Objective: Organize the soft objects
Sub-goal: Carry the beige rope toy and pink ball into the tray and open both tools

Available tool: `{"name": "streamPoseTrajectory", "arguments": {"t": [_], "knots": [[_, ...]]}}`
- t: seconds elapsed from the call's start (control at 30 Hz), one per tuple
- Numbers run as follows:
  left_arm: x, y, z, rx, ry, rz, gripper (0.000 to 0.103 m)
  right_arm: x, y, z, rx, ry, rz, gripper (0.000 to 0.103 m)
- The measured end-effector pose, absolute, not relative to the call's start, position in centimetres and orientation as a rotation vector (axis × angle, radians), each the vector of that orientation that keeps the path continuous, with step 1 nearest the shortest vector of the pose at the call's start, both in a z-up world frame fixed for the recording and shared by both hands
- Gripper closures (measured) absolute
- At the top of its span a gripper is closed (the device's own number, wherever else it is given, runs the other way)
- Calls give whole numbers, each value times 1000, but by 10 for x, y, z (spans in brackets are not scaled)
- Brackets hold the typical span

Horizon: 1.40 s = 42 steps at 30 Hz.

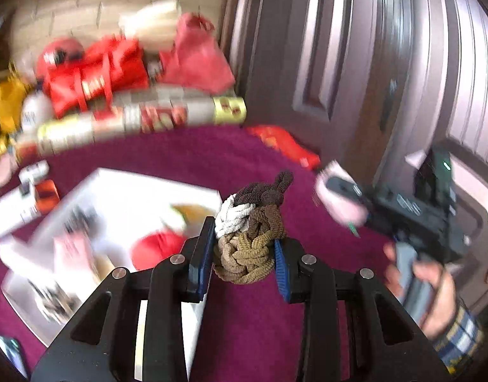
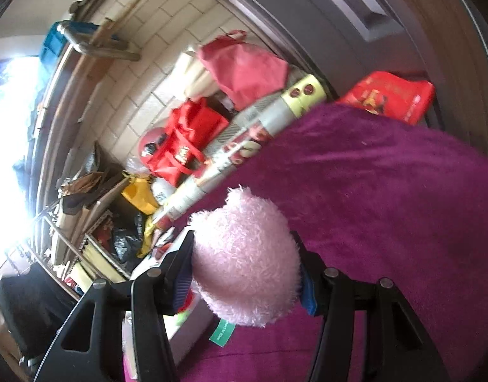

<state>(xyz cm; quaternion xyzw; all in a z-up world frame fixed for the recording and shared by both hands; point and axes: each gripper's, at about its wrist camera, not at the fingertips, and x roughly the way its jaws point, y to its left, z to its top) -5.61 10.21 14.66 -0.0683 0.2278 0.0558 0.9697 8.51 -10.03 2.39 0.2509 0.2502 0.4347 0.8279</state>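
Soft objects are held in both tools. From the left wrist view, much of the background is blurred: I can make out red bags [image 1: 94, 73] and a long printed box [image 1: 142, 121] at the far edge of the magenta blanket [image 1: 186, 159], but no lettering. My left tool [image 1: 244, 248] is pinched on a knotted bundle of braided cord [image 1: 250, 232], tan, brown and white, ropey in texture, lifted clear of the blanket. A white box [image 1: 123, 203] lies below left, its contents smeared. At right, a hand [image 1: 435, 296] in a plaid sleeve holds the right tool [image 1: 342, 203].

From the right wrist view, the right tool [image 2: 244, 273] grips a pink plush toy [image 2: 244, 254], fluffy and rounded, with a green tag [image 2: 221, 331] hanging beneath. Its lower part is hidden by the toy's own bulk.
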Motion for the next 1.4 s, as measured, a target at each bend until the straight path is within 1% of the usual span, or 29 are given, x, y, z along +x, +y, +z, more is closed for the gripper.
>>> {"name": "streamPoseTrajectory", "arguments": {"t": [0.1,0.2,0.37,0.43,0.57,0.9,0.97,1.17,1.4], "knots": [[-58,120,170,-131,384,162,71,74,-98,50,528,491,941,47],[-59,146,177,-148,348,224,70,54,-87,86,480,407,942,47],[-60,193,156,-176,387,311,70,43,-59,107,421,368,948,47],[-57,211,143,-214,414,334,70,37,-34,114,369,347,951,47],[-60,248,123,-309,446,382,70,35,12,106,324,410,985,47],[-74,290,108,-439,457,425,70,11,81,76,165,510,1038,48],[-71,292,103,-465,466,414,70,7,88,72,137,520,1041,48],[-64,285,101,-413,493,446,70,5,99,52,99,581,1052,47],[-64,290,95,-445,496,442,69,0,106,41,88,599,1052,47]]}}
